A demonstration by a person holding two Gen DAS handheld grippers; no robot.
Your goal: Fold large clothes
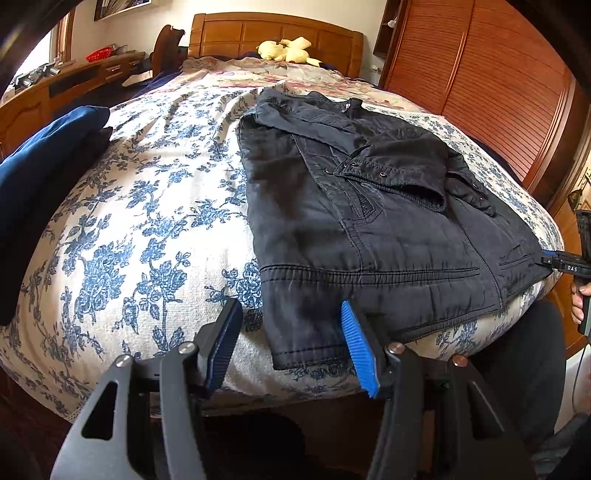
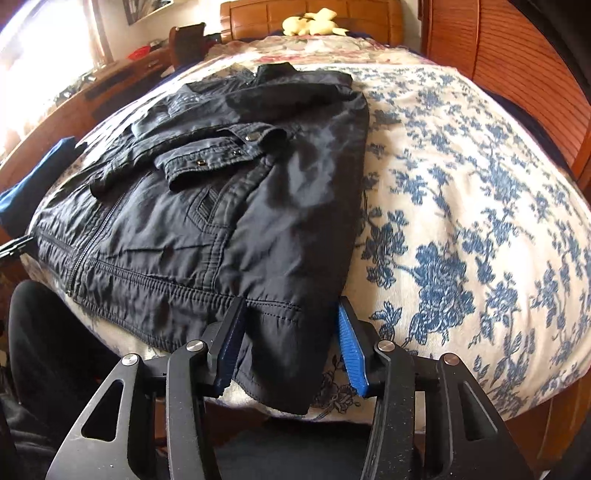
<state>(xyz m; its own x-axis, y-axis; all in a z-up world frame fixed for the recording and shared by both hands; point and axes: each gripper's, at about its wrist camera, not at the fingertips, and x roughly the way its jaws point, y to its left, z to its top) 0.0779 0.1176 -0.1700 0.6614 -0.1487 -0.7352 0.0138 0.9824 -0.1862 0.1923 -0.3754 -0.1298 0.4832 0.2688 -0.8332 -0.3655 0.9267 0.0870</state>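
A black jacket [image 1: 369,206] lies flat on a bed [image 1: 147,206] covered in a blue-flowered spread, sleeves folded across its front, collar toward the wooden headboard [image 1: 277,35] and hem at the near edge of the bed. The left gripper [image 1: 291,343] sits at the jacket's left hem corner, jaws apart, the corner of cloth between them without being pinched. The right gripper [image 2: 291,347] straddles the jacket's right hem corner, jaws also apart. A yellow plush toy [image 1: 286,50] rests by the headboard.
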